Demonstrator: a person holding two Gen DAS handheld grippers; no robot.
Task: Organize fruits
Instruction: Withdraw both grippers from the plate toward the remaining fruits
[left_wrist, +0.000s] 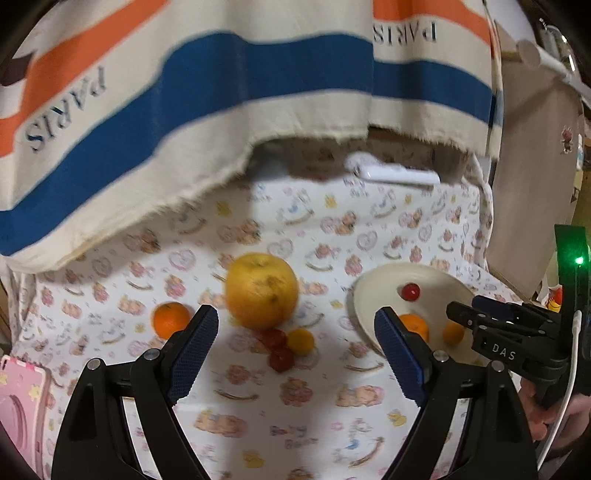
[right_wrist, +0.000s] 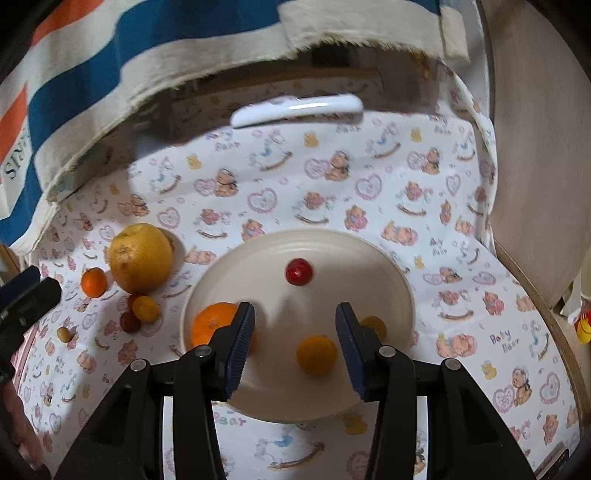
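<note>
Tongs, right (right_wrist: 295, 332) and left (left_wrist: 295, 332), stand open and empty; big yellow fruit (left_wrist: 261, 290) sits stem-dimple up on the worktop (left_wrist: 295, 406).

Right gripper's finger (right_wrist: 240, 347) hides part of the orange (right_wrist: 210, 325) on the plate (right_wrist: 369, 258); small fruit (right_wrist: 375, 326) half-hidden; left view motion-blurred.

I am working in what is looking like a home: a table is wearing a nursery-print cloth (right_wrist: 369, 184) of teddy bears and hearts, a striped "PARIS" fabric (left_wrist: 221, 74) is hanging behind it, a white remote control (right_wrist: 295, 109) is lying at the back, and fruit is sitting on a cream plate (right_wrist: 388, 266).
</note>
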